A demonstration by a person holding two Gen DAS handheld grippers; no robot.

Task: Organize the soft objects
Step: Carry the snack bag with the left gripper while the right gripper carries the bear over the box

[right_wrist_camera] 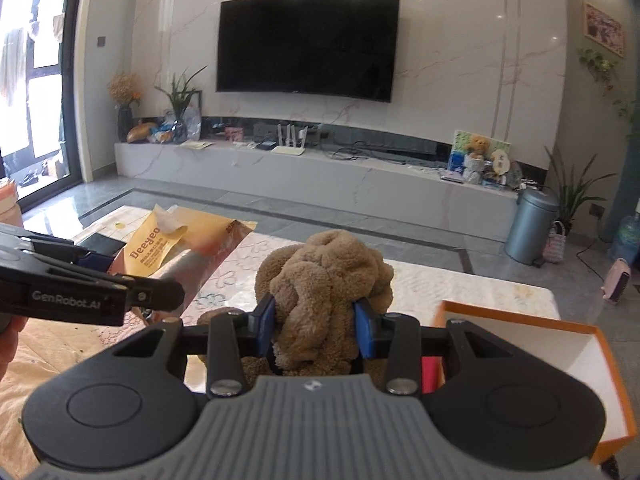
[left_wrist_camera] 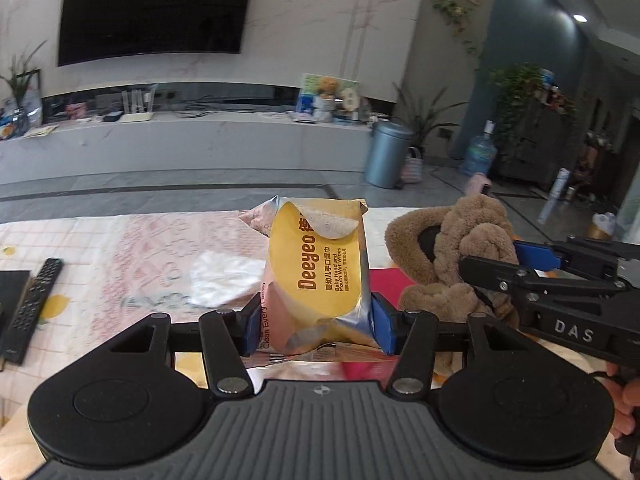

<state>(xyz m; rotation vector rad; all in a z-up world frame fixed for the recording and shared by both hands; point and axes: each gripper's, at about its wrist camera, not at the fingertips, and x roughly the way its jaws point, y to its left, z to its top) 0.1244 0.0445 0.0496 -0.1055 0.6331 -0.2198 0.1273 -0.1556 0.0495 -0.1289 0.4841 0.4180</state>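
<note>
A yellow and silver pack of Deeyeo wet wipes [left_wrist_camera: 316, 276] stands upright between the blue pads of my left gripper [left_wrist_camera: 316, 326], which is shut on its lower part above the table. The same pack [right_wrist_camera: 168, 248] shows at the left of the right wrist view. My right gripper [right_wrist_camera: 316, 330] is shut on a brown fluffy plush item [right_wrist_camera: 324, 280], lifted off the table. That plush [left_wrist_camera: 452, 252] and the right gripper [left_wrist_camera: 496, 264] appear at the right in the left wrist view.
A pink-patterned cloth covers the table [left_wrist_camera: 140, 248]. A remote control [left_wrist_camera: 34, 304] and a dark box lie at its left. An orange-rimmed white box [right_wrist_camera: 560, 356] stands open at the right, with something red beside it. A grey bin [right_wrist_camera: 532, 224] stands on the floor.
</note>
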